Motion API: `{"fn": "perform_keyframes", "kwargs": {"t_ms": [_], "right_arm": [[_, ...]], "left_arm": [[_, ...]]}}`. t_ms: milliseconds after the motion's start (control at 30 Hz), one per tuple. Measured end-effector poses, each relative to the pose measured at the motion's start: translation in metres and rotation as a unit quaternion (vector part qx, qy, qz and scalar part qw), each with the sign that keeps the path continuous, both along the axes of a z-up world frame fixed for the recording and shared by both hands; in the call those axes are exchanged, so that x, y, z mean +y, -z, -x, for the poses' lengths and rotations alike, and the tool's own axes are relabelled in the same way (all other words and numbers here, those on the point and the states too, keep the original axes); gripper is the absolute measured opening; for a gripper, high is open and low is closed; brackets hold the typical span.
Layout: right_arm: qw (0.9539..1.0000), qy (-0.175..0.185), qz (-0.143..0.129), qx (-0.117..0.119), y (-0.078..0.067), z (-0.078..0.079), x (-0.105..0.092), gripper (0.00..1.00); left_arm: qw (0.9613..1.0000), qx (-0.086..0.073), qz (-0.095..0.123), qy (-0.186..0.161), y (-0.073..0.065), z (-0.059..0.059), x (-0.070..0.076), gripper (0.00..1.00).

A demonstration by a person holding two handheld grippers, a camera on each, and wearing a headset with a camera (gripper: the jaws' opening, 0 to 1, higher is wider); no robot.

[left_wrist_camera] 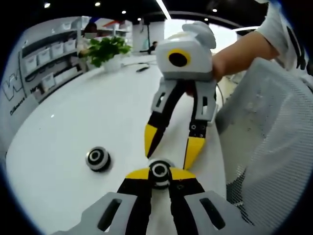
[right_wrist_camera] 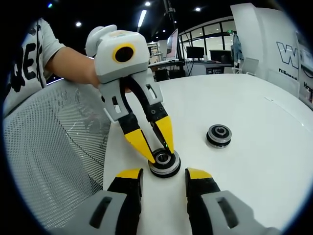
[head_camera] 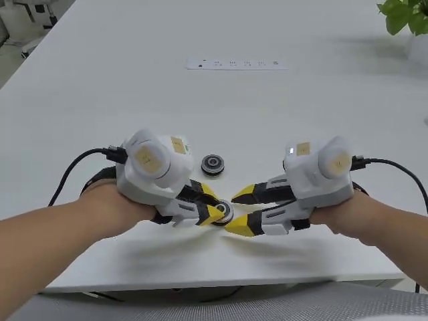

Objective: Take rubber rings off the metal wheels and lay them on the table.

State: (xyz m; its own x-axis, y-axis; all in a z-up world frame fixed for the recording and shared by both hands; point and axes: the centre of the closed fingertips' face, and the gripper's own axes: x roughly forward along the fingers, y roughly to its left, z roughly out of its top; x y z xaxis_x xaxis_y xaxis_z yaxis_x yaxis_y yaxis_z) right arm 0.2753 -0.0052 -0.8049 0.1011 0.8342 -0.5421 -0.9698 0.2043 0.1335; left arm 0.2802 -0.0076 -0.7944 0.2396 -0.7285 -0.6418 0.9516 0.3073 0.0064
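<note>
White table [head_camera: 80,80]; flat white strip [head_camera: 237,64], possibly a socket bar, 12 o'clock; leafy plant [head_camera: 404,15], 2 o'clock.

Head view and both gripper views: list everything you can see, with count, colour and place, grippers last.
table: one, white, under everything.
held wheel: one, silver and black, near table edge, between the left gripper's jaws.
loose wheel: one, silver and black, on the table just beyond the grippers.
power strip: one, white, far side of the table.
plant: one, green, far right corner.
mesh chair: one, pale grey, beside the table edge.
left gripper: white, yellow-tipped black jaws, shut on the held wheel.
right gripper: same colours, jaws open, facing it.
</note>
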Motion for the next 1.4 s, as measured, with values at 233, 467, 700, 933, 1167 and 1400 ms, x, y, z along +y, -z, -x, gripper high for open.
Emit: {"fn": "perform_keyframes", "kwargs": {"t_ms": [233,467,700,933,1167,1400], "right_arm": [[0.9999,-0.001,0.008,-0.008,0.0030,0.0009,0.0025,0.33],[0.9997,0.000,0.014,-0.019,0.0035,-0.0015,0.0052,0.34],[0.9997,0.000,0.013,-0.019,0.0029,-0.0017,0.0066,0.34],[0.9997,-0.001,0.014,-0.018,0.0026,-0.0011,0.0077,0.34],[0.9997,0.003,0.013,-0.018,0.0024,-0.0013,0.0066,0.31],[0.9997,0.004,0.013,-0.020,0.0022,-0.0029,0.0082,0.30]], "left_arm": [[1.0000,0.000,-0.001,-0.003,0.0005,0.0000,0.0001,0.13],[1.0000,-0.001,-0.002,-0.004,0.0006,0.0002,0.0002,0.13],[1.0000,-0.002,-0.003,-0.003,0.0005,0.0008,0.0001,0.13],[1.0000,-0.002,-0.004,-0.003,0.0006,0.0014,0.0005,0.12],[1.0000,-0.006,-0.002,-0.002,0.0005,0.0016,0.0007,0.12],[1.0000,-0.007,-0.003,-0.003,0.0004,0.0014,0.0006,0.12]]}}
